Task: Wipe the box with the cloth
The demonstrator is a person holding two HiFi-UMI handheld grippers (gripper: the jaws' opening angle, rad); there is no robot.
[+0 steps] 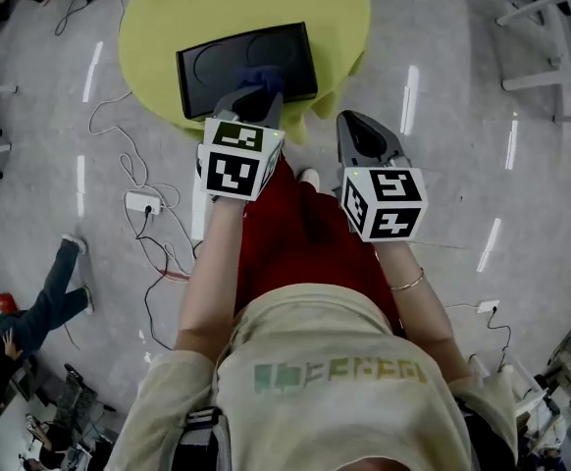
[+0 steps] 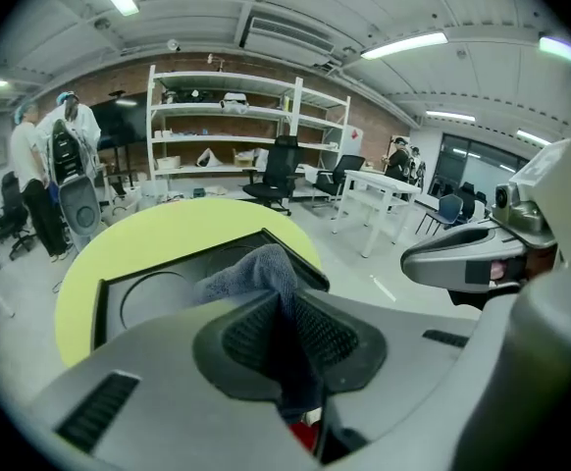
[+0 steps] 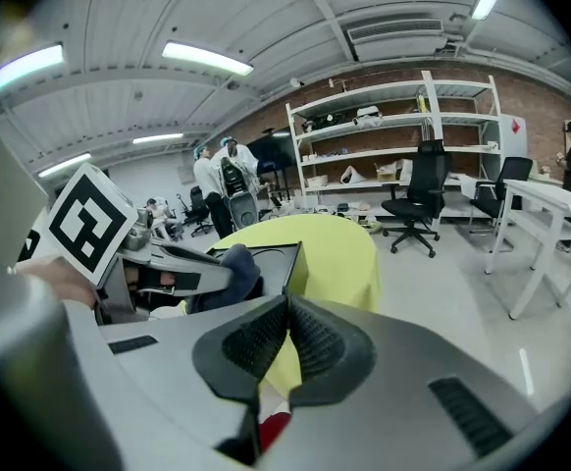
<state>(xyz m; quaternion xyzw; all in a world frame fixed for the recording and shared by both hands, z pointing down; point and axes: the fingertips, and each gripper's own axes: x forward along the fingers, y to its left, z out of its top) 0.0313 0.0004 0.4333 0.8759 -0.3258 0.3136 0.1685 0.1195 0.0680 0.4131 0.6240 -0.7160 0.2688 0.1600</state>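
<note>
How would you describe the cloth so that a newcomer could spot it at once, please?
Find the round yellow table and the black box on it. Over the box's near edge, the left tongs pinch the cloth: the only soft, blue-grey thing there.

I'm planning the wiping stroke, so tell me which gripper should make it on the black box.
Left. The left gripper is shut on the cloth, which is right over the box. The right gripper is shut on nothing and sits off to the side of the table.
</note>
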